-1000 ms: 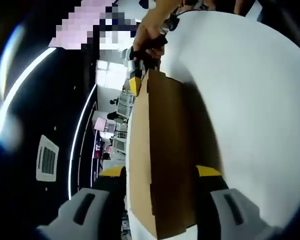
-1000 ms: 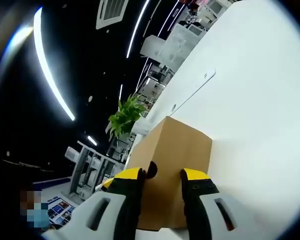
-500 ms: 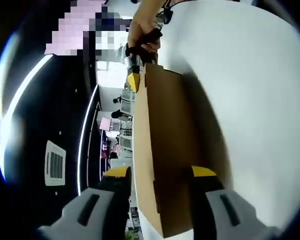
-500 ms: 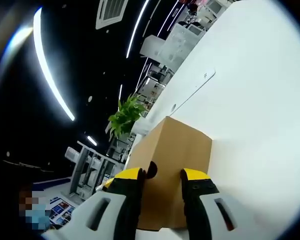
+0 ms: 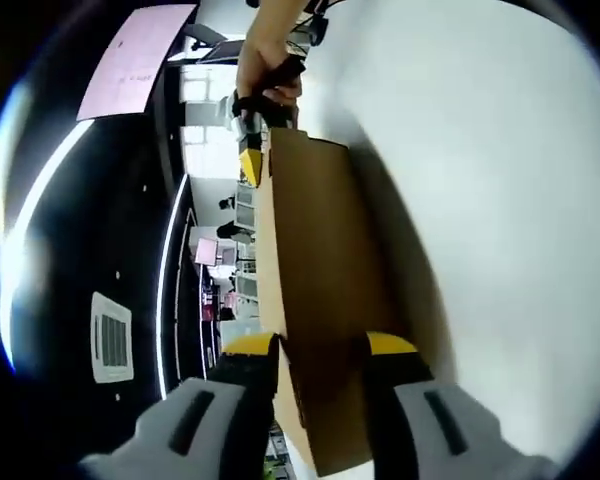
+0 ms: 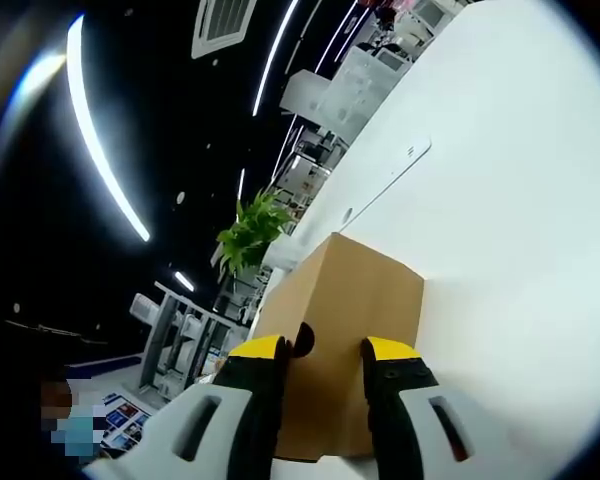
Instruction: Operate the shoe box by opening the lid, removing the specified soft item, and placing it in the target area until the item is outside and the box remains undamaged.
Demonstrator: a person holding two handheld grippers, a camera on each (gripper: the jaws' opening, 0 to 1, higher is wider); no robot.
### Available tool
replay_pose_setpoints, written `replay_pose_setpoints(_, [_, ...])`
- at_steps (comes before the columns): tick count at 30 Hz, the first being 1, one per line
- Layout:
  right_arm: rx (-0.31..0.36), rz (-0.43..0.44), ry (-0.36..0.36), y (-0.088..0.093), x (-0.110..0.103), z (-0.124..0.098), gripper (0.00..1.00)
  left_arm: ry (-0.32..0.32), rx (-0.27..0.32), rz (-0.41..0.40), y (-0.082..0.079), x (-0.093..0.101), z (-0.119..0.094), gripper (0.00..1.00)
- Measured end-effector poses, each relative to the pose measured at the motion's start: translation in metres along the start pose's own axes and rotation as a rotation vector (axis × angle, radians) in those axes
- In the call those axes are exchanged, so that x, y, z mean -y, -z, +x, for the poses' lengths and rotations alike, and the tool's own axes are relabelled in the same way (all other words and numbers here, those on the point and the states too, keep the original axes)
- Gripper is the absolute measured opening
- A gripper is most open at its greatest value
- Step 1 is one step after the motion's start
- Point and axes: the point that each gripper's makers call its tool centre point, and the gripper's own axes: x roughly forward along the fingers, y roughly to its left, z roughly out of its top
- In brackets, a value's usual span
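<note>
Cardboard shoe box (image 5: 315, 300), two claws gripping

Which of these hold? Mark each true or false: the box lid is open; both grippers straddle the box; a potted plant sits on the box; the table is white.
1. The cardboard shoe box has its lid open: false, it looks closed.
2. The left gripper and the right gripper each straddle an end of the box: true.
3. A green plant sits on the box: false, it stands beyond the table's edge.
4. The table is white: true.
</note>
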Motion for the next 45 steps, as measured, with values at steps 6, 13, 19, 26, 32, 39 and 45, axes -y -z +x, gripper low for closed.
replay_pose_setpoints(6, [0.009,0.004,0.007,-0.001,0.001,0.0,0.31,-0.013,0.006,0.006,0.0,0.001,0.0,0.33])
replay_pose_setpoints(13, [0.032,0.015,0.002,-0.006,0.003,-0.002,0.3,-0.048,0.024,-0.005,-0.001,0.001,0.0,0.32])
replay_pose_setpoints(19, [0.033,0.001,0.011,-0.007,0.003,-0.002,0.3,-0.048,0.018,0.005,-0.001,0.0,-0.001,0.32])
replay_pose_setpoints(26, [0.03,-0.003,0.02,-0.004,0.002,-0.001,0.3,-0.046,0.015,0.007,0.001,0.0,0.0,0.31])
replay_pose_setpoints(32, [0.03,-0.011,0.033,-0.006,0.003,-0.002,0.3,-0.043,0.032,0.006,0.001,0.0,0.0,0.31])
replay_pose_setpoints(39, [0.104,-0.134,0.042,-0.018,-0.014,-0.022,0.4,-0.045,0.034,0.006,-0.001,0.0,0.0,0.31])
replay_pose_setpoints(45, [0.186,-0.483,0.126,-0.032,-0.048,-0.046,0.42,-0.043,0.032,0.002,-0.001,0.001,0.0,0.31])
